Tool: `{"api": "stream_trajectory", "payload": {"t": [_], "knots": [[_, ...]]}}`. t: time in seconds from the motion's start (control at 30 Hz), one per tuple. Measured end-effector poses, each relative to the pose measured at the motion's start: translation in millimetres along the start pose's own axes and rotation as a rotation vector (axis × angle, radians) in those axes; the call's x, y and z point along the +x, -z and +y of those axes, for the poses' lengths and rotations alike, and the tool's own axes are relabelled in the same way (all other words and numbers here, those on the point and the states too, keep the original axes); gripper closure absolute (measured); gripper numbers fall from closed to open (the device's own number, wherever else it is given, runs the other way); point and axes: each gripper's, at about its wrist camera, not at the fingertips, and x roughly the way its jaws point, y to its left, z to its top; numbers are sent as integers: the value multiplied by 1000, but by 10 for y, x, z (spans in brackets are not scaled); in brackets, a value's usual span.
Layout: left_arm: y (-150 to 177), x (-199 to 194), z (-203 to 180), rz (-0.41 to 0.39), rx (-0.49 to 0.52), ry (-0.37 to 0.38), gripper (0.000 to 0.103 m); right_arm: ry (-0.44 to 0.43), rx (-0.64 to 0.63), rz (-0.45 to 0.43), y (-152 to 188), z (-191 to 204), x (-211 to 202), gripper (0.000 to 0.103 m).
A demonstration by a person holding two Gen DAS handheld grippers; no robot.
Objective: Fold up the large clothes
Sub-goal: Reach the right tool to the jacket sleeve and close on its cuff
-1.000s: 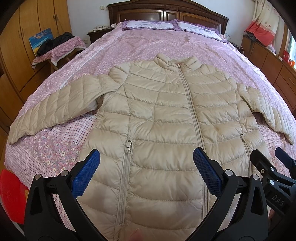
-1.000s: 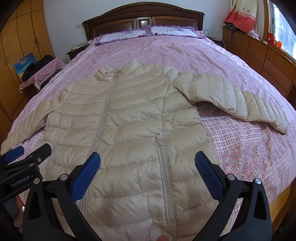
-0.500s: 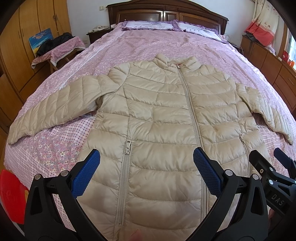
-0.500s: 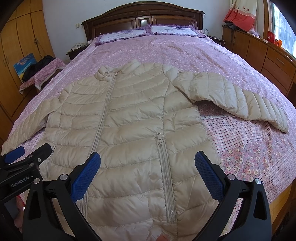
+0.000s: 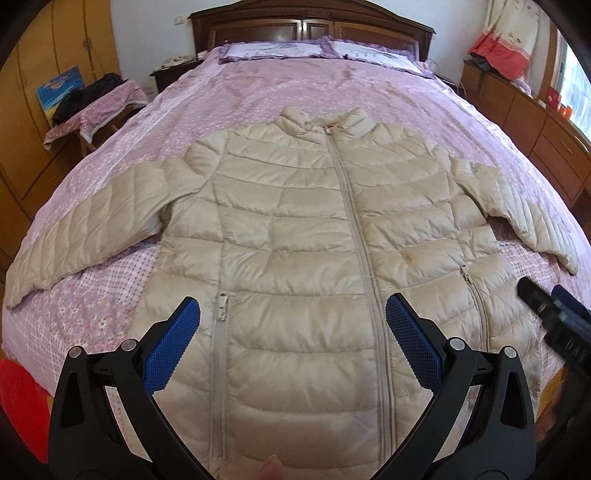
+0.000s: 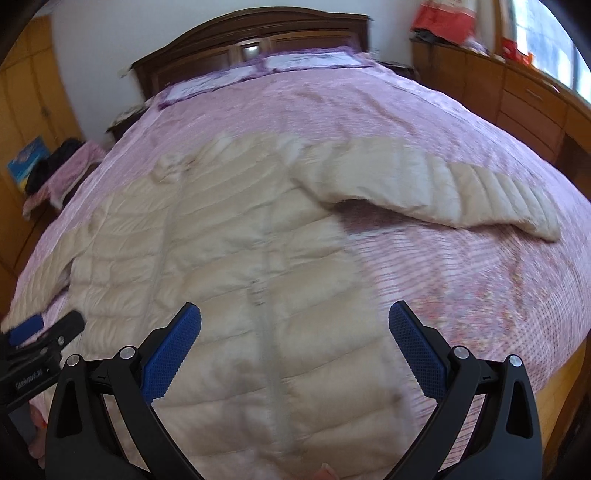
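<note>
Step in hand: pre-fold, approach stage. The beige puffer jacket lies spread flat, front up and zipped, on the pink floral bedspread; no fold made yet, nothing gripped.

Left gripper hovers over the jacket's lower body, hem end, w/ jaws spread wide and empty, straddling the area between the jacket's left-side pocket zip and the centre zipper. Right gripper hangs over the other side of the hem, jaws likewise spread, holding nothing; right view is motion-blurred, so detail there is poor.

Jacket orientation: long axis runs hem-to-collar, collar pointing away toward the headboard, hem nearest the grippers at the foot edge. Both sleeves splay outward from the shoulders, left sleeve and right sleeve each angling down-and-out from the body, cuffs well apart from the torso.

Next move prob. calls for: each gripper going out to a sleeve (cuff or mid-sleeve), pinching the puffy fabric firmly, since the slick shell may slip, then bringing the sleeves inward across the jacket's chest before any hem-to-collar fold.
</note>
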Motion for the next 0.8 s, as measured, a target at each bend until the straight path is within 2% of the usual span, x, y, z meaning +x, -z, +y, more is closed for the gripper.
{"api": "stream_trajectory", "payload": {"t": [0.17, 0.4, 0.63, 0.8], "knots": [[-75, 151, -142, 15, 28, 19, 3, 84, 132, -25, -109, -668, 36, 5], [-104, 444, -303, 60, 46, 14, 3, 155, 315, -31, -302, -1646, 227, 5], [-58, 685, -421, 115, 69, 2, 3, 200, 475, -37, -462, -2364, 498, 5], [10, 794, -477, 137, 83, -18, 3, 214, 509, -19, -617, -2674, 756, 5]]}}
